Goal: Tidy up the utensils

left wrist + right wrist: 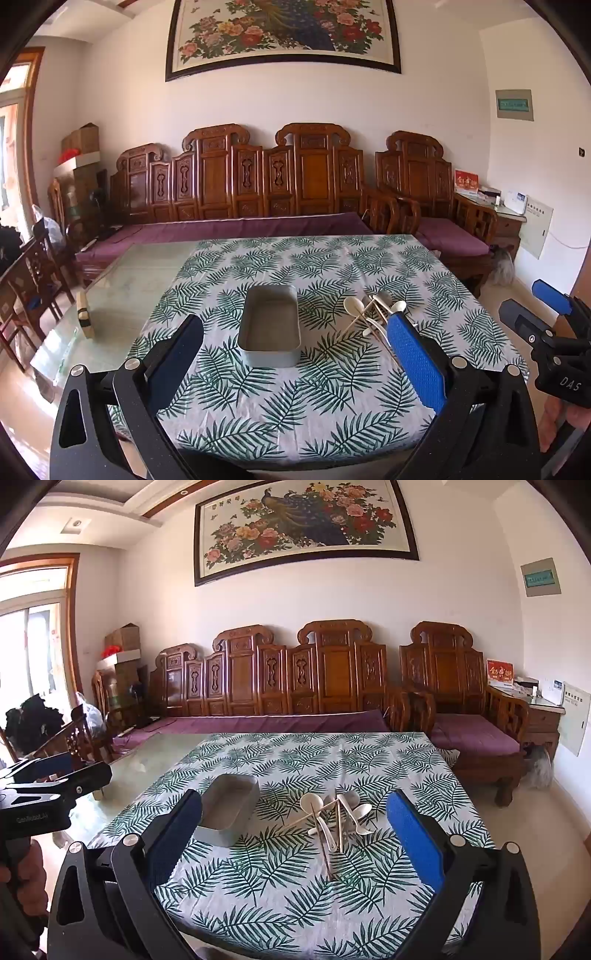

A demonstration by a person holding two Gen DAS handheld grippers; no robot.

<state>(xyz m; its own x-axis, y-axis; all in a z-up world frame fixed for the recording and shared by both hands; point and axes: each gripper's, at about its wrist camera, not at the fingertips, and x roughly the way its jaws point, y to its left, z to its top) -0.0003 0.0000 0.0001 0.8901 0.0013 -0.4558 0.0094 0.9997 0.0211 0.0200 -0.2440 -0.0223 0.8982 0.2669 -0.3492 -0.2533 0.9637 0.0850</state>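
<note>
A grey rectangular box (269, 326) (229, 814) sits empty on the leaf-patterned tablecloth (295, 398) (288, 886). Right of it lies a pile of white spoons and wooden chopsticks (373, 314) (334, 818). My left gripper (293, 336) hovers above the near side of the table, open, with the box framed between its fingers and nothing held. My right gripper (295, 812) is also open and empty, short of the utensil pile. In the left wrist view the right gripper (546, 306) shows at the right edge; the left gripper (55, 771) appears at the left edge of the right wrist view.
Bare glass tabletop (122, 295) lies left of the cloth, with a small wooden block (85, 314) on it. A carved wooden sofa (258, 192) with purple cushions stands behind the table, chairs (29, 288) at the left. A hand (22, 867) holds the left gripper.
</note>
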